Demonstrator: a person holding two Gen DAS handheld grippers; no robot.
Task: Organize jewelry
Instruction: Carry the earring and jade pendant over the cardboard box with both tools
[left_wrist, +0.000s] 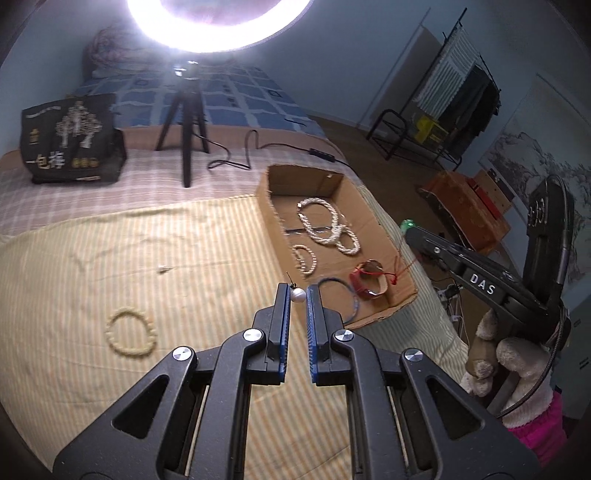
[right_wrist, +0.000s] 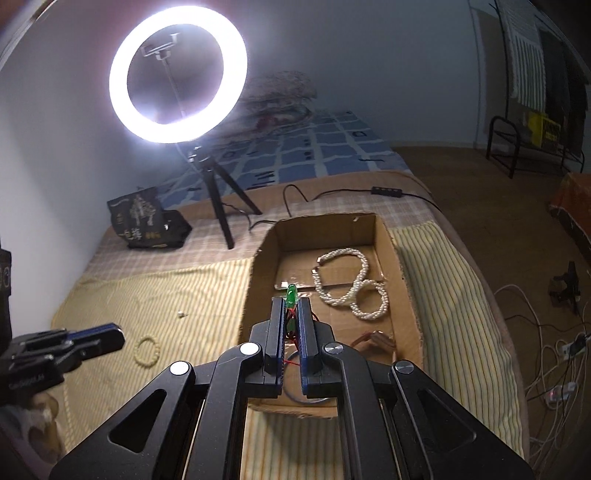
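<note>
Left gripper: clenched on small silvery pearl earring; right gripper: grasping green bead pendant on red cord, above open brown cardboard box

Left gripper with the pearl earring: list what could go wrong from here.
1. The small white pearl earring sits at the very tips of the left gripper; it could slip onto the yellow striped bedsheet.
2. The green pendant's red cord dangles from the right gripper and may snag the shallow cardboard box.
</note>
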